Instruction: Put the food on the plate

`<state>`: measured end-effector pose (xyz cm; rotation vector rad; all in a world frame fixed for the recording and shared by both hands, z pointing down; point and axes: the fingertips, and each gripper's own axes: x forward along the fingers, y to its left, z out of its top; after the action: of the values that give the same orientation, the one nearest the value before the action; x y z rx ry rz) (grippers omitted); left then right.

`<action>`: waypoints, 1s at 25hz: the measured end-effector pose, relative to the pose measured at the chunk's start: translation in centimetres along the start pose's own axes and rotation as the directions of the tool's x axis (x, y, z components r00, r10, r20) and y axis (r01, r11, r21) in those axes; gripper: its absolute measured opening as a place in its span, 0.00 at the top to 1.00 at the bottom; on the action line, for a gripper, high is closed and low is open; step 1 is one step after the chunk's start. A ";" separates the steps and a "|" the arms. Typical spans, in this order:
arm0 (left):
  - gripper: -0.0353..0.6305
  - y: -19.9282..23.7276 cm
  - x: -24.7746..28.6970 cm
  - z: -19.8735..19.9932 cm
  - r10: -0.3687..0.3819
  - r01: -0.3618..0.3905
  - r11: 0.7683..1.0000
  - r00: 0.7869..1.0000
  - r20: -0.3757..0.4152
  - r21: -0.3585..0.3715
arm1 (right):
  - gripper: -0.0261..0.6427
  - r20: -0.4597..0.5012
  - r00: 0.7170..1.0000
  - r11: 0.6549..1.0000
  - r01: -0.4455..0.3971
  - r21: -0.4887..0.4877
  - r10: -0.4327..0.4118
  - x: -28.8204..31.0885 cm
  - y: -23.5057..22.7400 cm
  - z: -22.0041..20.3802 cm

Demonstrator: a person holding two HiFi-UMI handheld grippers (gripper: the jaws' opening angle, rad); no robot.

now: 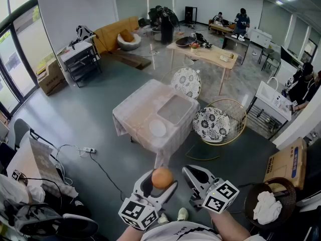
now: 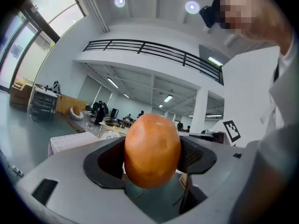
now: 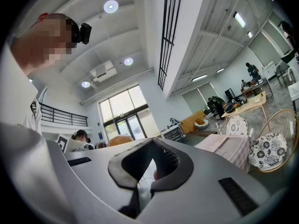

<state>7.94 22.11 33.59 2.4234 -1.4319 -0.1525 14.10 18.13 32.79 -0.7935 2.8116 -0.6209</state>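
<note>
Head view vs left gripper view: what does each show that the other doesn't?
Head view only: the plate on the table, and the right tongs, shut and empty.
Left gripper view only: the balcony rail and ceiling lights.
Both: the food clamped in the left tongs, with the table far ahead.

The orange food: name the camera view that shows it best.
The left gripper view: the orange food fills the centre, clamped between the jaws, close and sharp. The head view shows it small near the bottom edge. The right gripper view shows only its top behind the right gripper.
</note>
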 end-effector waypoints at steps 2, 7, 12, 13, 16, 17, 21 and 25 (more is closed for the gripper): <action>0.42 0.3 -0.2 0.0 -0.003 0.003 1.000 1.000 0.001 -0.001 | 0.94 0.002 1.000 1.000 0.004 -0.004 -0.004 0.2 0.1 -0.1; 0.42 0.6 -0.5 0.2 -0.012 0.012 1.000 1.000 0.003 -0.001 | 0.94 0.004 1.000 1.000 0.013 -0.012 -0.013 0.5 0.5 -0.3; 0.42 0.8 -0.6 0.3 -0.016 0.016 1.000 1.000 0.004 0.005 | 0.94 0.007 1.000 1.000 -0.005 -0.006 0.006 0.7 1.0 -0.2; 0.42 0.8 -0.7 0.3 -0.016 0.016 1.000 1.000 0.004 0.006 | 0.94 0.010 1.000 1.000 -0.009 -0.003 0.009 0.8 1.2 -0.1; 0.42 1.2 -1.1 0.2 -0.015 0.015 1.000 1.000 0.004 0.007 | 0.94 0.016 1.000 1.000 -0.008 -0.002 0.008 1.1 1.5 -0.2; 0.42 1.5 -1.2 0.2 -0.013 0.013 1.000 1.000 0.004 0.006 | 0.94 0.018 1.000 1.000 -0.006 -0.002 0.006 1.2 1.6 -0.2; 0.42 2.6 -2.1 0.4 -0.001 0.001 1.000 1.000 0.005 0.005 | 0.94 0.023 1.000 1.000 0.002 0.006 -0.003 1.9 1.9 -0.5; 0.42 4.3 -3.4 0.6 0.014 -0.014 1.000 1.000 0.005 0.023 | 0.94 0.032 0.999 1.000 0.009 0.004 -0.009 3.2 2.7 -1.0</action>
<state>2.50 23.02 34.21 2.4324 -1.4603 -0.1390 9.88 18.85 32.42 -0.8084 2.7787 -0.6098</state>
